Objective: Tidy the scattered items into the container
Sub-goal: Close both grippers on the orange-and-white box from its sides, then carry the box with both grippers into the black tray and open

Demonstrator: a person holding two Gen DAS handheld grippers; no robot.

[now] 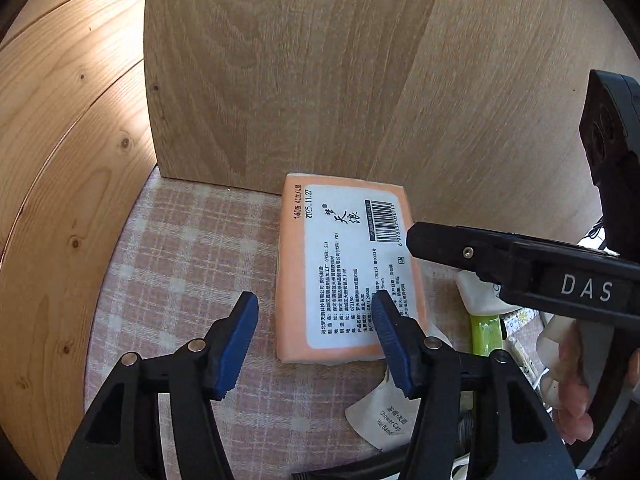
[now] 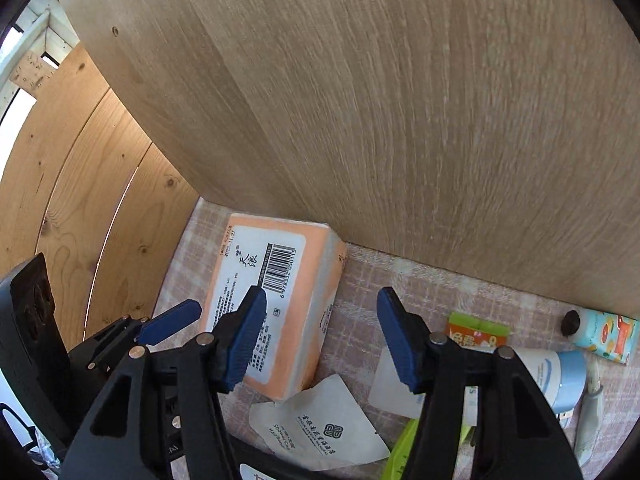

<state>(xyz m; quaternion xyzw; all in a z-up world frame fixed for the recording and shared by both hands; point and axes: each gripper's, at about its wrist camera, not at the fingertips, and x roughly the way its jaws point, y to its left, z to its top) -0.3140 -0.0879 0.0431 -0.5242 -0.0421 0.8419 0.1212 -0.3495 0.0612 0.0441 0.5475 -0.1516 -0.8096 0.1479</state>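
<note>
Two grippers hang over a pink plaid cloth (image 1: pixel 180 264) beside a wooden panel (image 1: pixel 300 80); the left gripper (image 1: pixel 316 340) has its jaws apart with nothing between them, its right pad over the near edge of an orange tissue pack (image 1: pixel 344 268); the right gripper (image 2: pixel 322 340) likewise stands open and empty, the tissue pack (image 2: pixel 276 304) behind its left jaw, a white shower-cap sachet (image 2: pixel 320 428) just below the gap; right of its jaws lie a blue-capped tube (image 2: pixel 560 376) and a small grapefruit-print bottle (image 2: pixel 604 334)
</note>
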